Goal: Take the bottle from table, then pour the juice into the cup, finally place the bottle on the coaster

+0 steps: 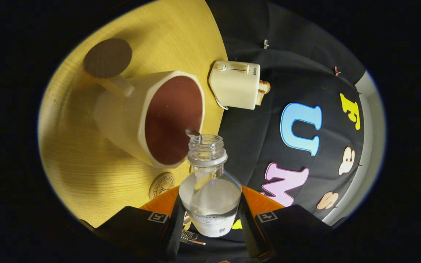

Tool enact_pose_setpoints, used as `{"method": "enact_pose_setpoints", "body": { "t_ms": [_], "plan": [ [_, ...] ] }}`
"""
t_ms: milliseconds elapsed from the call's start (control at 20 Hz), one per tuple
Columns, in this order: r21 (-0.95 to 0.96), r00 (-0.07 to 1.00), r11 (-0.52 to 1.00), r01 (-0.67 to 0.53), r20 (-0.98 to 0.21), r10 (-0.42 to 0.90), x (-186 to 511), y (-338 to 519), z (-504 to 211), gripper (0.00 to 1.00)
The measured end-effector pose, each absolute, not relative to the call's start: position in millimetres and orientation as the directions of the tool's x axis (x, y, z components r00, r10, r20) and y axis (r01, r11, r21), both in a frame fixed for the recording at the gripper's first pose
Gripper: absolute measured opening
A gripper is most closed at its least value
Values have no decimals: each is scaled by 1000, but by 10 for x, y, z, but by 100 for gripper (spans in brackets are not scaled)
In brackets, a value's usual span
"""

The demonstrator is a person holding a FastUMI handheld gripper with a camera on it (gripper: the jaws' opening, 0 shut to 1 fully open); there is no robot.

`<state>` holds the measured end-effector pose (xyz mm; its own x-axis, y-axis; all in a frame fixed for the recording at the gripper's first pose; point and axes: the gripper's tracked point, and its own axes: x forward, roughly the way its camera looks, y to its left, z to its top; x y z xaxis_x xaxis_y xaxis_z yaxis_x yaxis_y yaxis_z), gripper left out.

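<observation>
Tabletop [86,171]: pale wood grain, rolled steeply in the view, its far edge meeting the black cloth wall. Item one, coaster [107,57]: round, dark brown, flat on the tabletop beyond the cup, just past its handle. Item two, cup [148,117]: cream outside, reddish-brown inside, faceted rim, handle pointing toward the coaster; its open mouth faces the bottle neck. Item three, round disc [161,185]: small, tan, printed with a seal, lying on the tabletop beside the cup's base and just ahead of the fingers. Item four, bottle [209,190]: clear, uncapped, threaded neck, white label at its lower part, clear liquid partly filling the body; the neck opening sits just beside the cup's rim. Item five, gripper [210,223]: both fingers pressed against the bottle's sides, clamping it between them. Item six, toaster [235,84]: cream, with dial and lever, bread showing at its slot, standing at the tabletop's far edge against the cloth wall.
</observation>
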<state>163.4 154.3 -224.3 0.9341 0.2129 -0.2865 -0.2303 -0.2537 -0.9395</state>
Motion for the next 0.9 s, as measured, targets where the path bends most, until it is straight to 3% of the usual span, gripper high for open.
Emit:
{"method": "enact_pose_setpoints", "body": {
  "t_ms": [900],
  "plan": [
    [-903, 927, -405, -141, -265, 267, 1707, 1696, -2094, 72]
  ]
}}
